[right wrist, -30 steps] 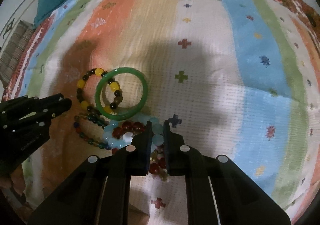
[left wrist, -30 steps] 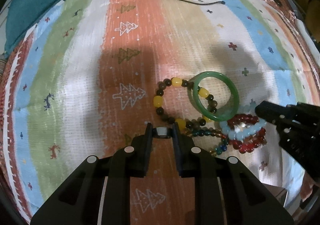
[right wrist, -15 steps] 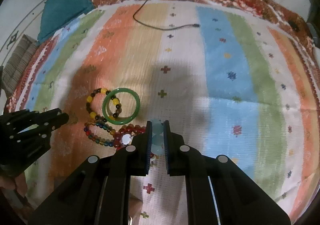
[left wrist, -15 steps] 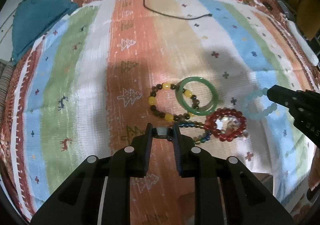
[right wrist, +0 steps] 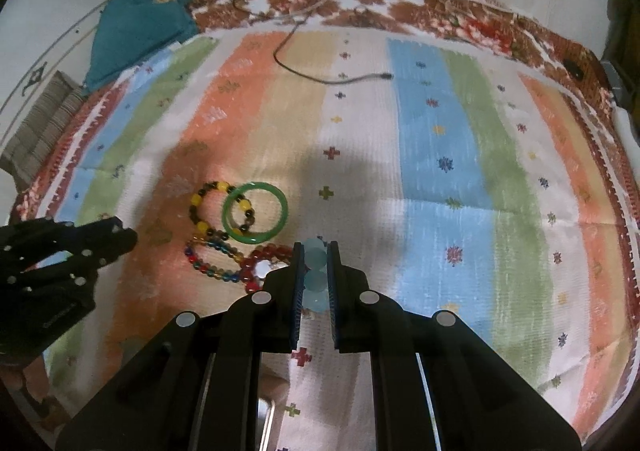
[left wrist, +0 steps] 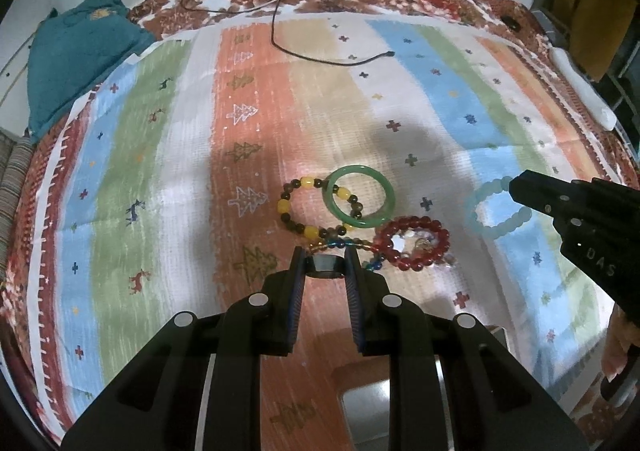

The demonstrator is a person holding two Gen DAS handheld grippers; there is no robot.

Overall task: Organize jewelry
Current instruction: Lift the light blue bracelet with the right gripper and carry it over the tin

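Observation:
My right gripper is shut on a pale blue bead bracelet and holds it above the cloth; in the left wrist view the bracelet hangs from the right gripper. My left gripper is shut on a small silver ring. On the striped cloth lie a green bangle, a brown-and-yellow bead bracelet, a dark red bead bracelet and a multicoloured bead strand.
A black cable lies at the far side of the cloth. A teal cloth bundle sits at the far left corner. A metal tray edge shows below the left gripper. A white object lies along the right edge.
My right gripper has lifted the pale blue bracelet off the pile and carried it up and to the right. Both cameras have risen away from the cloth. The left gripper still holds the ring.

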